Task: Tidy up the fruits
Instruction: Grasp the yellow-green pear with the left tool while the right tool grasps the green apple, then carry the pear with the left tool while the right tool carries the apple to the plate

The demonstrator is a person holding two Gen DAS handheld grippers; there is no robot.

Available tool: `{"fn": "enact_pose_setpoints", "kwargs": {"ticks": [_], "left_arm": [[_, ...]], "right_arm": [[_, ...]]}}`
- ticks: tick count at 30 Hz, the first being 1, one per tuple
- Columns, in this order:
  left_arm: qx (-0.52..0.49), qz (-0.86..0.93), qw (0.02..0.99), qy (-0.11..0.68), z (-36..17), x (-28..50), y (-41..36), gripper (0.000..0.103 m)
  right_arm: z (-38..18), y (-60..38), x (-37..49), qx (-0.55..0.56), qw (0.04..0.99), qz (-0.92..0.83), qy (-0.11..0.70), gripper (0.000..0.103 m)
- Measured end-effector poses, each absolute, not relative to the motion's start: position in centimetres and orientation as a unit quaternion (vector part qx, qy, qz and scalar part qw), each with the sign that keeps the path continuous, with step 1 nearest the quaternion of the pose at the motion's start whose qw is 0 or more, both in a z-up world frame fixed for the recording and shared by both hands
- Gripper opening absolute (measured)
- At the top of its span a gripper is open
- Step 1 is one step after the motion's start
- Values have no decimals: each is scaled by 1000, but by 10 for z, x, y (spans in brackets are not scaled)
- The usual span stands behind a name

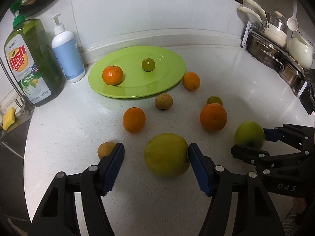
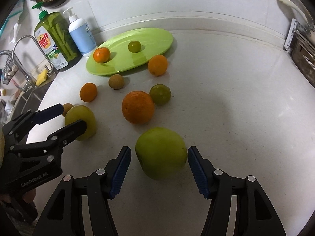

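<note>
A yellow-green fruit (image 1: pixel 166 154) lies on the white counter between the fingers of my left gripper (image 1: pixel 155 147). Its right pad touches the fruit and the left pad stands clear, so it is open. My right gripper (image 2: pixel 159 149) straddles a green apple (image 2: pixel 161 153) with a slim gap at the left pad, also open. A big orange (image 1: pixel 213 117), two small oranges, two brownish fruits and a lime (image 1: pixel 214 100) lie loose. The green plate (image 1: pixel 171 59) holds a mandarin (image 1: pixel 112 75) and a small green fruit (image 1: pixel 148 64).
A dish soap bottle (image 1: pixel 29 59) and a white pump bottle (image 1: pixel 68 55) stand left of the plate. Pots and pans (image 1: pixel 275 45) crowd the right wall. A sink with taps (image 2: pixel 23 45) and a yellow sponge (image 1: pixel 8 118) lies beyond the counter's left edge.
</note>
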State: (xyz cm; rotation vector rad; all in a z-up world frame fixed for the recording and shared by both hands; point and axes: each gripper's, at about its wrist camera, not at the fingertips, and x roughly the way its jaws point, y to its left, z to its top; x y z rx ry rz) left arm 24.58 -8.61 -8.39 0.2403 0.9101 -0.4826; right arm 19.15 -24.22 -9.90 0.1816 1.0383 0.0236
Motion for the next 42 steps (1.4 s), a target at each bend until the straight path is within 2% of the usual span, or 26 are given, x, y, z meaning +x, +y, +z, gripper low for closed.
{"fn": "enact_pose_setpoints", "kwargs": {"ticks": [5,9,27,42], "left_arm": [[111,-248,856,440,-87,246,-90,54],[112,-261,847,449,-90,245,-94,49],[120,-257,850,443,-84,237,-94,48],[116,-241,877,398,-48,223,-83,48]], "right_arm": [[-101,-242,193,89,862,13,499,51],[-101,-242,193,90,862,13,498,51],[-96,-239,191,84,870,14,485,50],[-65,-232,188,73,894,26,441,50]]}}
